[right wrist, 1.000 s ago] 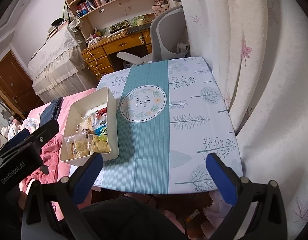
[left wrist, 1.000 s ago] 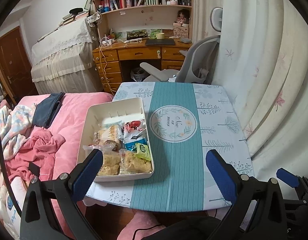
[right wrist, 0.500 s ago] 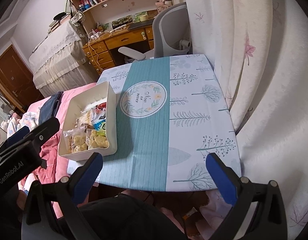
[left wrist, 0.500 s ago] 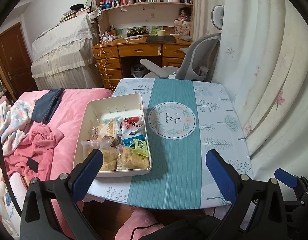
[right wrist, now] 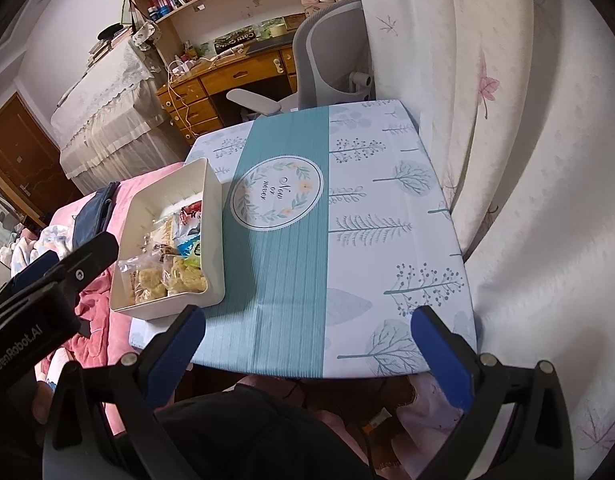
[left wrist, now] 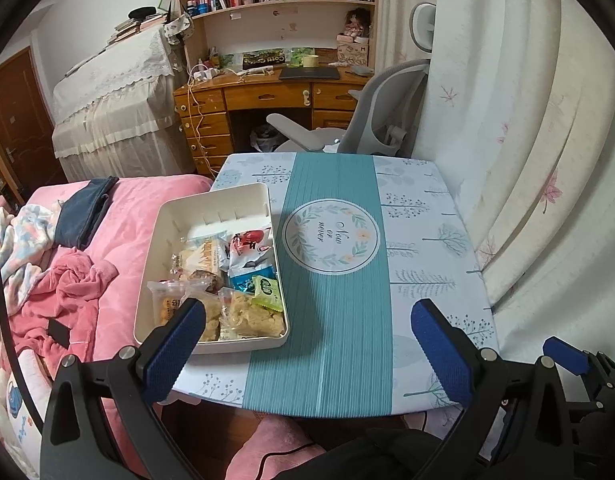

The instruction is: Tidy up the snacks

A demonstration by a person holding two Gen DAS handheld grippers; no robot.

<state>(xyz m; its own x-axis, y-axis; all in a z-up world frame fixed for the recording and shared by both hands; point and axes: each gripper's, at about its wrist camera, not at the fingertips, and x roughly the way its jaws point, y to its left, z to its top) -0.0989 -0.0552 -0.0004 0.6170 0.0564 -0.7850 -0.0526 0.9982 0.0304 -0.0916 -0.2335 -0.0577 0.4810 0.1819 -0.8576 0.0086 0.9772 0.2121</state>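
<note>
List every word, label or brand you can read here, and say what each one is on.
"Now or never": round floral emblem on the tablecloth, upside down to the cameras.
"GenRobot.AI": body of the left gripper, in the right wrist view.
"Corti Cortile", roughly: dark box on the desk; blurred.
Snack packets in the white bin, book spines: unreadable.
</note>
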